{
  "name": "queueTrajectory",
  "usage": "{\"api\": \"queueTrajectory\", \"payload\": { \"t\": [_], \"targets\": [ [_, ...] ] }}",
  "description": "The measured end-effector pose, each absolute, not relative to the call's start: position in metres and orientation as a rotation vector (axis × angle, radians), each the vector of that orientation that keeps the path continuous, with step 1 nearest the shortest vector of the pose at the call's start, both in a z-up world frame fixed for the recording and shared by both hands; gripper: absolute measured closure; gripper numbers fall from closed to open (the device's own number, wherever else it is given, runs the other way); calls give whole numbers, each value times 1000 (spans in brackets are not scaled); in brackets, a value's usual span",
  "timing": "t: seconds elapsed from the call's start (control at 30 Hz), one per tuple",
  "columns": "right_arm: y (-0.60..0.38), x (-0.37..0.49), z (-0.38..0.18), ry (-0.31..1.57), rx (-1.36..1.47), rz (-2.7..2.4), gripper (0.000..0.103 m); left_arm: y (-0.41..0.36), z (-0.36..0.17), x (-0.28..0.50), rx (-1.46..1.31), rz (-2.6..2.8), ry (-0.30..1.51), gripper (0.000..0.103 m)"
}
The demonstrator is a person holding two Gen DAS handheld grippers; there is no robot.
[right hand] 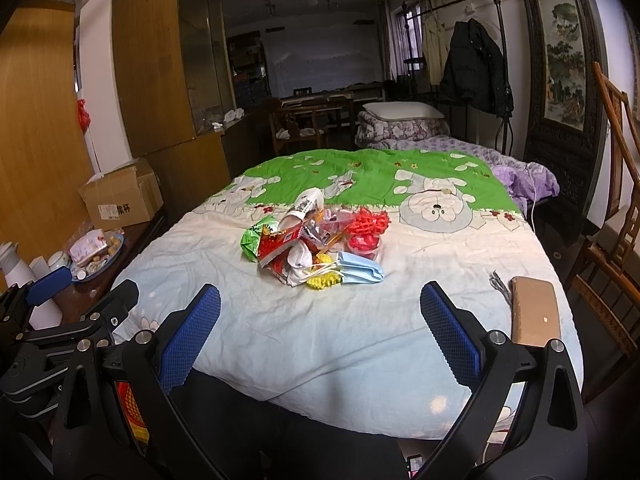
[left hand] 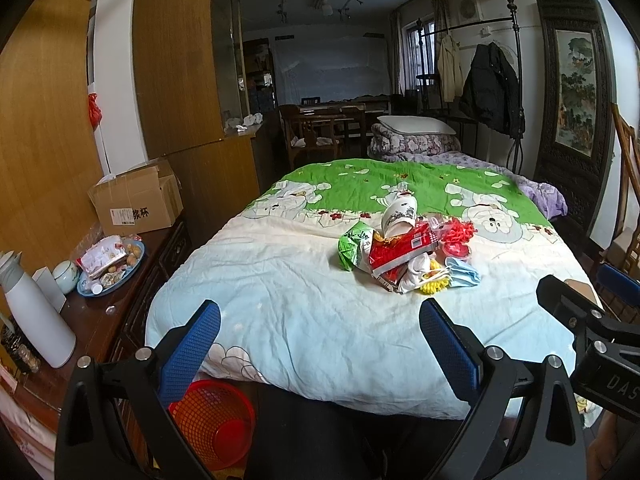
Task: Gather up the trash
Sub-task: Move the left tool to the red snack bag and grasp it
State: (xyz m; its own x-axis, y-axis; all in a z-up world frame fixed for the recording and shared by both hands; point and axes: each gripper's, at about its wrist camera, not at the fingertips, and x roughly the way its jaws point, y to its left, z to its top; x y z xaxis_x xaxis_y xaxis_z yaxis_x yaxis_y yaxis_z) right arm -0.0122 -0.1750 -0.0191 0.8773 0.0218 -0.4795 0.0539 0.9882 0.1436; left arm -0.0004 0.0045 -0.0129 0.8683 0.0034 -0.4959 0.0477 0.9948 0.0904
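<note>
A pile of trash point(left hand: 404, 256) lies in the middle of the bed: a green snack bag point(left hand: 352, 246), a red wrapper point(left hand: 400, 250), a blue face mask point(left hand: 462, 274), a white slipper point(left hand: 398, 218), red and yellow bits. The pile also shows in the right wrist view point(right hand: 316, 248). A red mesh waste basket point(left hand: 214, 424) stands on the floor at the bed's near left corner. My left gripper point(left hand: 320, 322) is open and empty, above the bed's near edge. My right gripper point(right hand: 320, 308) is open and empty, beside it to the right.
The bed point(left hand: 280, 312) has a pale blue and green quilt. A wooden side table point(left hand: 100, 320) at left holds a white thermos point(left hand: 36, 316), a plate of snacks point(left hand: 112, 266) and a cardboard box point(left hand: 136, 200). A brown box point(right hand: 534, 312) lies on the bed's right edge. A wooden chair point(right hand: 612, 248) stands at right.
</note>
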Motion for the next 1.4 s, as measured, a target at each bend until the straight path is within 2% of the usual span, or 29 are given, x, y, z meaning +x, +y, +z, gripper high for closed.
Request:
{"api": "queueTrajectory", "payload": {
  "t": [0.37,0.8,0.97,1.17,1.3,1.4],
  "targets": [
    [-192,10,-38,555,195,-18,7,33,-28,29,45,30,609,6],
    [-191,114,-126,779,213,1,7,37,-96,108,32,22,825,6],
    [-204,135,-153,830,223,10,7,18,-97,130,7,-102,847,6],
    [-225,132,-173,821,269,23,7,-37,-74,169,-3,-313,805,6],
    [-219,130,-176,785,202,11,7,-78,-70,202,67,-343,774,6],
    [-212,129,-176,782,131,2,7,-77,-82,229,112,-260,800,6]
  ]
}}
